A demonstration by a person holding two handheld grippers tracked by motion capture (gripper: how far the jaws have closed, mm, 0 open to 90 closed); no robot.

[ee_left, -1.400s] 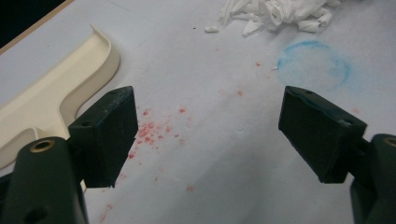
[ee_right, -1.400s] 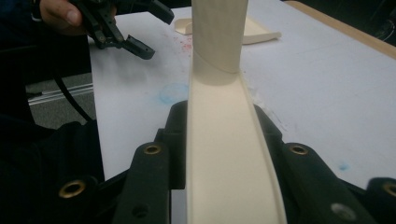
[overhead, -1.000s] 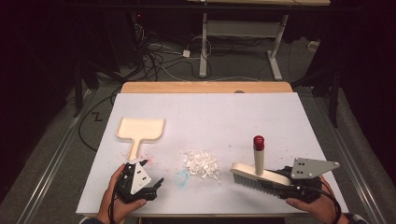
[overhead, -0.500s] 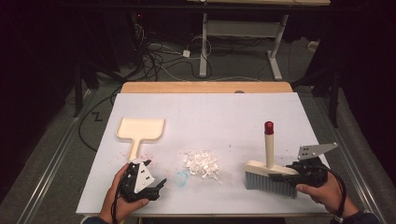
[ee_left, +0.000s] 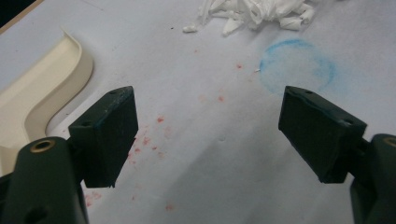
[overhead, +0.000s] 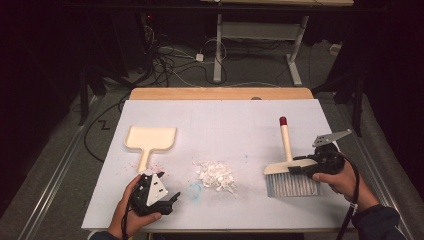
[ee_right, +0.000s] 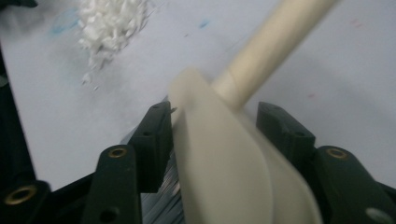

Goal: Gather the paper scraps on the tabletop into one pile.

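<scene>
Across the top of the table lies a white paper sheet (overhead: 220,130), with a bare strip of light wood (overhead: 220,93) showing at the far edge. Room behind is pretty dark: grey floor, a tangle of black cables (overhead: 165,62), and the legs of a white metal desk frame (overhead: 257,35).

On the sheet there's a cream plastic dustpan (overhead: 150,140) lying flat on the left, handle toward the person, and a small heap of white shredded paper scraps (overhead: 216,175) in the middle. Right of the heap sits a hand brush with a cream handle, red tip and grey bristles (overhead: 287,160), bristles down on the paper, handle pointing away.

The right gripper (overhead: 306,165) is clamped on the brush's cream back, just where the handle starts; the right gripper view shows both black jaws pressed against it, a bit blurry, with the scraps off to the upper left.

The left gripper (overhead: 172,200) rests near the front edge below the dustpan, jaws wide apart with nothing between them. Its own view picks up stuff the high view barely shows: reddish specks (ee_left: 159,135) scattered on the paper, a faint blue ring stain (ee_left: 297,65), and the dustpan's curved rim at the left.
</scene>
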